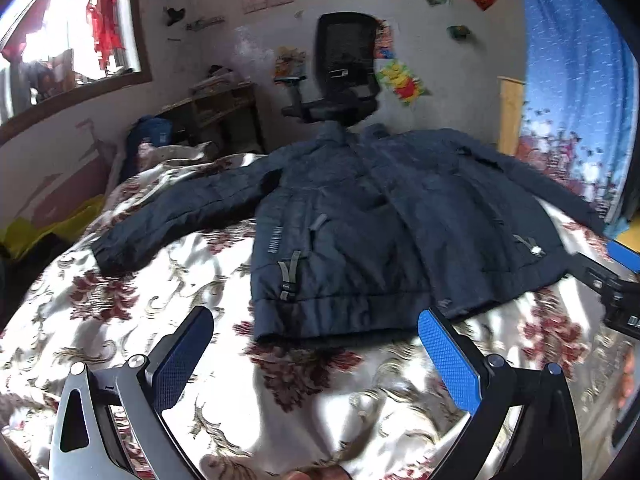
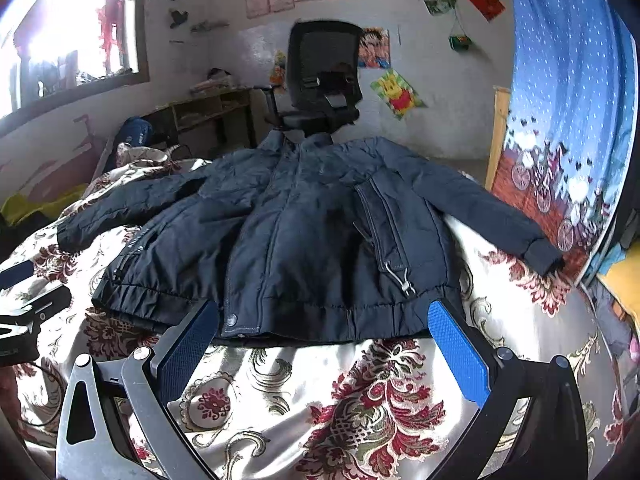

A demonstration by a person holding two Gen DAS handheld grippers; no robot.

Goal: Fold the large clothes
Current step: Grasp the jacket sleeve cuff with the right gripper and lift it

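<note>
A dark navy jacket (image 1: pixel 360 232) lay spread flat, front side up, on a bed covered by a white quilt (image 1: pixel 120 312) with red and gold flowers. Its collar pointed away toward a black office chair (image 1: pixel 344 68) by the far wall, its sleeves were stretched out to either side, and its ribbed hem faced the two cameras.

In the left wrist view the left gripper (image 1: pixel 316 356) hovered over bare quilt just short of the hem, its fingers spread wide and holding nothing; the jacket's lower left corner lay ahead between the fingertips (neither blue pad touched the cloth as far as could be seen). At the right edge of that view, part of the right gripper (image 1: pixel 616 280) showed beside the jacket's far hem corner.

In the right wrist view the right gripper (image 2: pixel 324 332) was likewise spread wide and empty. Its fingertips sat right at the hem, one on each side of the lower front panel near the snap button (image 2: pixel 231 320), though whether they touched the fabric could not be told. The right sleeve (image 2: pixel 500 216) ran off toward a blue patterned curtain (image 2: pixel 568 80), well apart from the fingers.
</note>
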